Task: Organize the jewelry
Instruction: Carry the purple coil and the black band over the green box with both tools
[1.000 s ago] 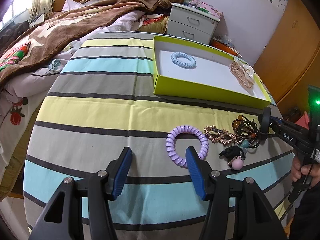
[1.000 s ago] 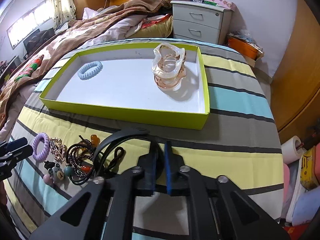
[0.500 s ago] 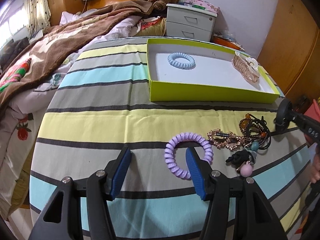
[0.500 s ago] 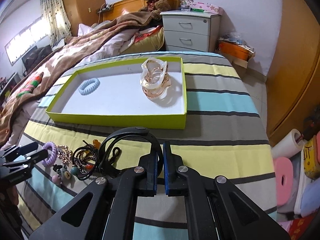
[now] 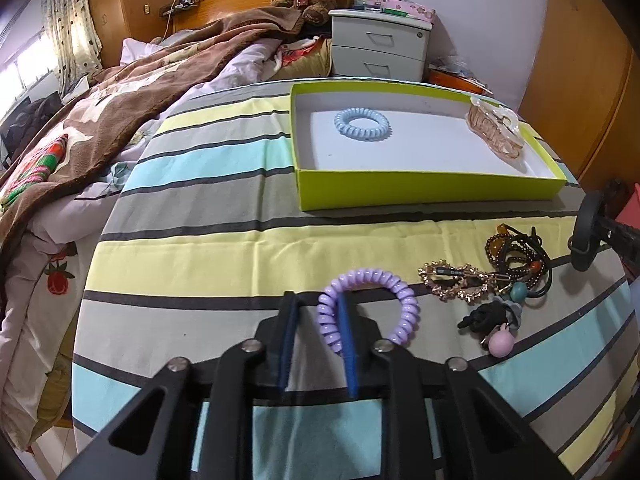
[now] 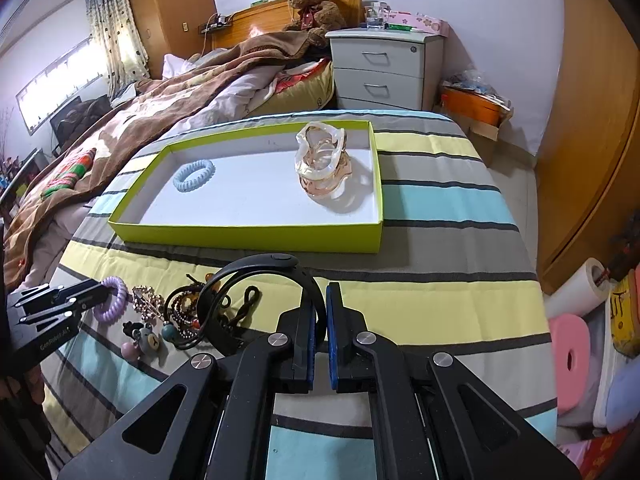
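Note:
A purple coil hair tie (image 5: 400,300) lies on the striped bedspread. My left gripper (image 5: 316,300) straddles its left arc with the jaws closing; the coil rests against the right pad (image 5: 347,332) and a gap remains at the left pad. My right gripper (image 6: 320,292) is shut on a black headband (image 6: 256,264), which arches up to the left above the bed. A lime-green box (image 5: 420,192) holds a blue coil tie (image 5: 362,124) and a clear claw clip (image 5: 496,132). Beside the purple coil lie a gold clip (image 5: 456,280), beaded bracelets (image 5: 516,256) and a pink ball charm (image 5: 501,342).
A brown blanket (image 5: 120,112) is heaped on the bed's left side. A grey nightstand (image 6: 384,68) and a teddy bear (image 6: 312,4) stand behind the box. A wooden wardrobe (image 6: 592,120) and a paper roll (image 6: 576,292) are at the right, off the bed's edge.
My left jaws have narrowed from wide apart to close around the purple coil's left arc. The right gripper has drawn back slightly with the headband still clamped.

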Available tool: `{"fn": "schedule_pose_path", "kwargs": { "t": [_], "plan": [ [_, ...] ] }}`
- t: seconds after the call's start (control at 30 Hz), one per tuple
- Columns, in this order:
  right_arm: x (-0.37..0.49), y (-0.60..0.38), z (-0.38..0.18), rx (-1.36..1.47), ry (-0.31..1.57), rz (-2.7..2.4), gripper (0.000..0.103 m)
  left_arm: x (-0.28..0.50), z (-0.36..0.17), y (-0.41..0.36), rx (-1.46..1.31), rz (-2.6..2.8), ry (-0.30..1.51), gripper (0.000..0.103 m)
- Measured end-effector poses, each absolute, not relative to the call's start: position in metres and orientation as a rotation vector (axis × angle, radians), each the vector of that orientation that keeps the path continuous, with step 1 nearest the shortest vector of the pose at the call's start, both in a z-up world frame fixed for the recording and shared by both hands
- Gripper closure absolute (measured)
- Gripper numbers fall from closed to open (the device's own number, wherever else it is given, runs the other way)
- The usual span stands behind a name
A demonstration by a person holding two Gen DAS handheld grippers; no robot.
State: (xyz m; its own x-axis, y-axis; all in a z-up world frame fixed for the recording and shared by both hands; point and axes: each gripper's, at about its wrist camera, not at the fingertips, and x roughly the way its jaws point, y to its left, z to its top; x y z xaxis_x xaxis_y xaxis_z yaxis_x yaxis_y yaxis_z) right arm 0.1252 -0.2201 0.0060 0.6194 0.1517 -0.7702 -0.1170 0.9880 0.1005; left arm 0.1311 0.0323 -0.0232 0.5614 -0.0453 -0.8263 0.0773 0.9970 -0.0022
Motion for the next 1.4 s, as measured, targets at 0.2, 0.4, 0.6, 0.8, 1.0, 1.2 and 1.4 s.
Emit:
{"fn": "schedule_pose_path", "kwargs": {
  "t": [0.2, 0.4, 0.6, 0.8, 1.0, 1.2, 1.4],
  "plan": [
    [0.122, -0.222, 0.008, 0.049, 0.882, 0.142, 0.098, 0.128, -0.021, 0.034, 0.022, -0.066, 0.968, 0.092],
    [0.118, -0.223, 0.012, 0.053, 0.874, 0.140, 0.098, 0.124, -0.012, 0.031, 0.016, -0.090, 0.946, 0.092],
    [0.116, -0.222, 0.016, 0.053, 0.863, 0.141, 0.098, 0.120, 0.001, 0.030, 0.007, -0.108, 0.913, 0.092],
    [0.115, -0.220, 0.028, 0.046, 0.839, 0.143, 0.098, 0.119, 0.014, 0.031, -0.006, -0.116, 0.882, 0.092],
    [0.121, -0.213, 0.040, 0.022, 0.816, 0.150, 0.098, 0.126, 0.029, 0.034, -0.022, -0.128, 0.846, 0.092],
    [0.141, -0.204, 0.050, -0.012, 0.807, 0.163, 0.098, 0.142, 0.041, 0.036, -0.044, -0.139, 0.824, 0.092],
    [0.176, -0.190, 0.059, -0.055, 0.812, 0.177, 0.098, 0.161, 0.047, 0.033, -0.054, -0.142, 0.814, 0.092]
  ]
}}
